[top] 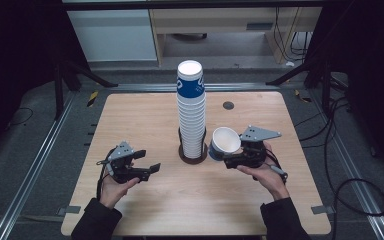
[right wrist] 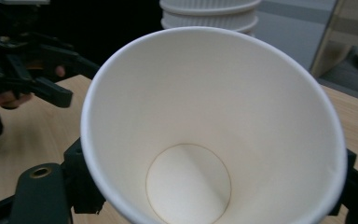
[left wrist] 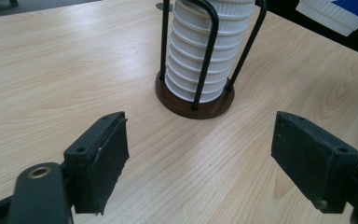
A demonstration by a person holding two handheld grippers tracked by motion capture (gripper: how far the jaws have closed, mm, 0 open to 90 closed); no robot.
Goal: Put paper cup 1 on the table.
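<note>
Two forearms enter nearest the camera; right of the stack [top: 191, 112], the right hand-held gripper [top: 231, 159] clamps a cup [top: 225, 142] by its sides, mouth tilted upward, probably just separated from the stack or about to be nested; left of the stack, the left hand-held gripper [top: 150, 169] hangs released, empty, above the tabletop [top: 130, 120], likely ready to steady the holder [left wrist: 196, 105].

It looked like a lab: a wooden table [top: 145, 120] stood between metal floor rails [top: 35, 165], loose cables [top: 350, 185] (black) and dark curtains [top: 15, 55].
</note>
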